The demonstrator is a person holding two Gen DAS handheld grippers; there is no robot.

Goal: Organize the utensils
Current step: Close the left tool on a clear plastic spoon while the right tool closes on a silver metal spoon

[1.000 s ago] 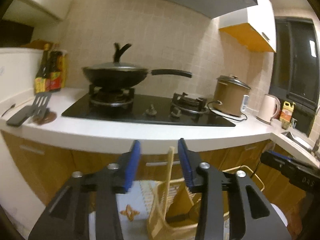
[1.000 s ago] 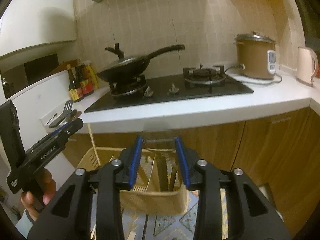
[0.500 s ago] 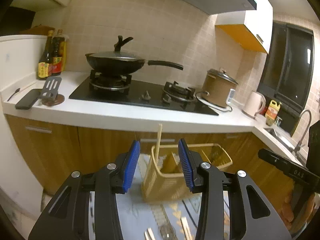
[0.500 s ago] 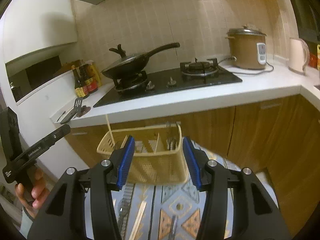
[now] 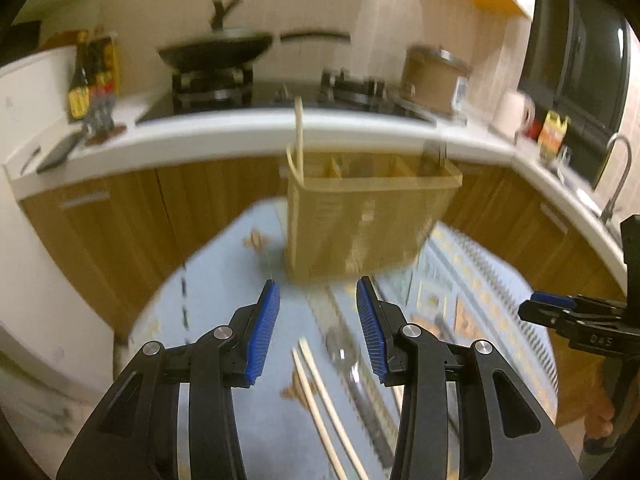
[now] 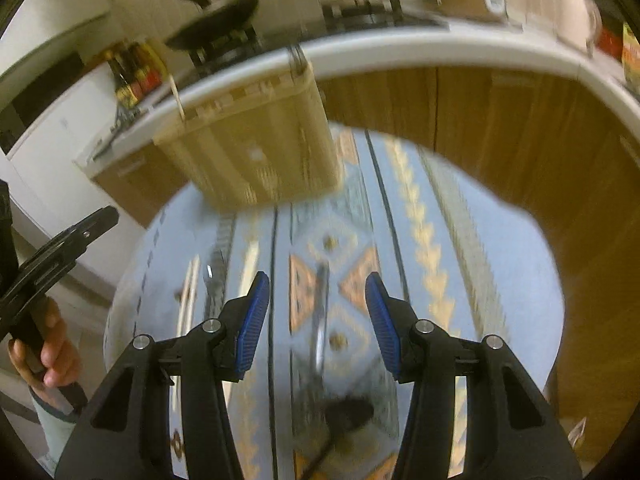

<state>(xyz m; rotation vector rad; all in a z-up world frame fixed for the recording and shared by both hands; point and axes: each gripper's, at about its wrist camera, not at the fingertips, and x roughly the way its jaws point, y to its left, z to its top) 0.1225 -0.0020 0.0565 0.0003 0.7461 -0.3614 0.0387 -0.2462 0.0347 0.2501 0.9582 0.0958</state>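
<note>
**Left wrist and right wrist views: two grabbers over the table**

Left wrist view shows the left gripper (image 5: pixel 318 320) tipped down over a round table with a blue patterned cloth (image 5: pixel 224 320). Its blue pads are spread apart and nothing is between them. Under it on the cloth lie two pale chopsticks (image 5: pixel 320 408) side by side, and a shiny metal spoon (image 5: pixel 352 376) just beside them. The picture is blurry, so small parts are hard to tell.

A yellow basket (image 5: pixel 360 224) stands at the far side of the table, near the wooden cupboards. One long chopstick (image 5: pixel 298 136) sticks up from its left end.

Right wrist view shows the right gripper (image 6: pixel 318 316), also spread wide and holding nothing. A metal utensil (image 6: pixel 320 320) lies on the cloth right below the gap. I cannot tell if it is a fork or a spoon. The person's hand (image 6: pixel 44 344) holds the other grabber at the left edge.
</note>
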